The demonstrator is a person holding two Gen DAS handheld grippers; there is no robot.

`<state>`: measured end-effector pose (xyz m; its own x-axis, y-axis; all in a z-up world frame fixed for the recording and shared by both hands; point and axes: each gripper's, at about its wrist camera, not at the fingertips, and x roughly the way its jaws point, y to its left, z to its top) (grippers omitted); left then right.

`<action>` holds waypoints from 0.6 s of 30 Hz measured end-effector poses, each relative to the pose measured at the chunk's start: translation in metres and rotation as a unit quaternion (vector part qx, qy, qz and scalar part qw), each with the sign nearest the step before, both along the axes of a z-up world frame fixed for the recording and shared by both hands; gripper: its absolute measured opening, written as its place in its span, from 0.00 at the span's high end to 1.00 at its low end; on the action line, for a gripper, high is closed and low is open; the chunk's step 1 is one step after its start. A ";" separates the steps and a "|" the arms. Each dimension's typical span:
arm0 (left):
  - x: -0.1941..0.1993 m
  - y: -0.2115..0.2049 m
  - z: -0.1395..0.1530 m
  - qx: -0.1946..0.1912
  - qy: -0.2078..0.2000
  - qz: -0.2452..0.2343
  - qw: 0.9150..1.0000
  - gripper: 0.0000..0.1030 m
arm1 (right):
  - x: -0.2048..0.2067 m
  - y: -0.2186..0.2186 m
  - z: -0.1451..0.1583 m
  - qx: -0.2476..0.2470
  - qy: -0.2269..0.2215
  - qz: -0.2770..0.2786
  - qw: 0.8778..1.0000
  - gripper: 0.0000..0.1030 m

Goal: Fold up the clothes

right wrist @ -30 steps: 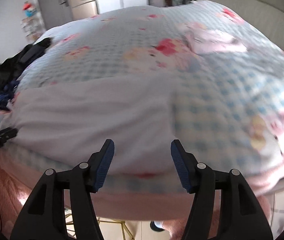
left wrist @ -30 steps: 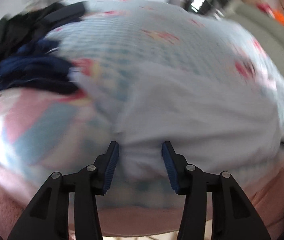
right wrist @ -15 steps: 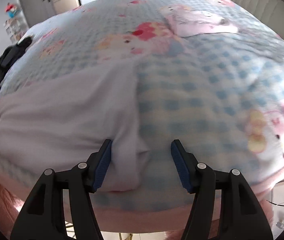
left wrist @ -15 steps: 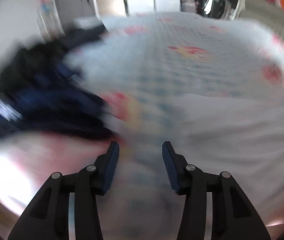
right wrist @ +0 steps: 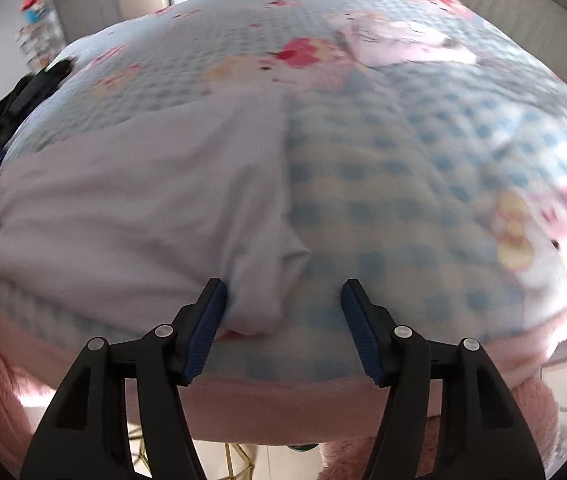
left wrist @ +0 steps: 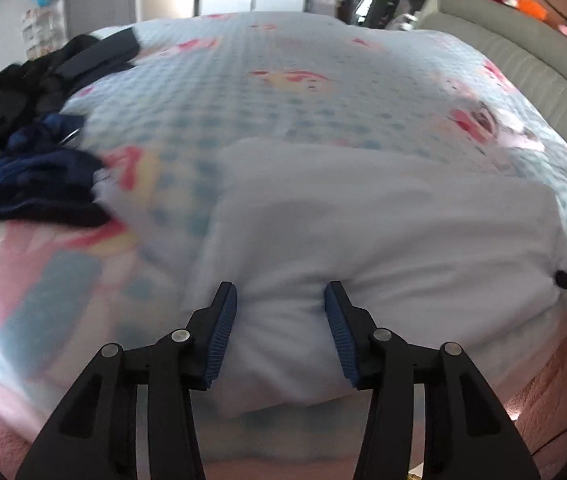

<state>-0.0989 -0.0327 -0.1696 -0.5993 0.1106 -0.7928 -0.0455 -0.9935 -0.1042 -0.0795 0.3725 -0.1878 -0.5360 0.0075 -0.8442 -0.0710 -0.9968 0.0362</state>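
Note:
A pale white garment (left wrist: 383, 232) lies flat near the front edge of a bed covered by a blue checked cartoon blanket (left wrist: 263, 92). My left gripper (left wrist: 280, 300) stands open over the garment's near left corner, and a bulge of its cloth sits between the fingers. In the right wrist view the same garment (right wrist: 143, 192) fills the left half. My right gripper (right wrist: 283, 300) is open at its near right corner, with that rounded corner just inside the left finger and bare blanket (right wrist: 403, 160) under the other finger.
A heap of dark navy and black clothes (left wrist: 31, 152) lies on the bed's left side. A grey padded headboard (left wrist: 523, 52) runs along the far right. A pink fleece border (right wrist: 283, 400) hangs over the bed's front edge, floor below.
The left gripper swung left toward the dark heap and came back onto the garment's left corner. The right gripper slid right along the near edge to the right corner and sank closer.

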 end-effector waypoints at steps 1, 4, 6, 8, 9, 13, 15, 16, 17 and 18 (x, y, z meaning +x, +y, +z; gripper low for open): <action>0.002 -0.008 0.002 0.000 -0.001 0.015 1.000 0.53 | 0.002 0.006 0.003 -0.005 0.004 -0.011 1.000 0.41; 0.014 -0.028 0.006 0.022 0.010 0.054 0.998 0.53 | 0.010 0.020 0.011 -0.003 0.016 -0.045 0.999 0.41; 0.025 -0.037 0.012 0.076 0.031 0.062 0.995 0.55 | 0.017 0.025 0.019 -0.035 0.029 -0.049 0.998 0.41; 0.033 -0.025 0.019 0.082 0.060 0.032 0.994 0.55 | 0.020 0.026 0.021 -0.102 0.030 -0.032 0.994 0.41; 0.037 -0.019 0.023 0.085 0.075 0.017 0.993 0.55 | 0.022 0.025 0.022 -0.140 0.029 -0.023 0.989 0.41; 0.037 0.003 0.020 0.064 0.082 -0.018 0.994 0.55 | 0.026 0.010 0.012 -0.128 0.014 -0.035 0.991 0.41; 0.031 0.013 0.009 0.038 0.060 -0.023 0.997 0.55 | 0.025 0.006 0.006 -0.072 0.002 -0.057 0.996 0.43; 0.026 0.013 -0.001 0.016 0.038 -0.014 0.999 0.55 | 0.026 0.009 0.004 -0.050 -0.002 -0.072 0.996 0.43; 0.026 0.011 -0.006 0.009 0.027 -0.011 1.000 0.55 | 0.029 0.015 0.005 -0.055 0.003 -0.087 0.995 0.43; 0.029 0.009 -0.003 0.016 0.032 -0.010 0.999 0.55 | 0.033 0.024 0.008 -0.073 0.012 -0.102 0.992 0.43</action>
<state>-0.0696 -0.0241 -0.1725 -0.6454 0.1472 -0.7495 -0.0728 -0.9886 -0.1315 -0.0468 0.3961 -0.1798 -0.5566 -0.0032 -0.8308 -0.2683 -0.9457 0.1834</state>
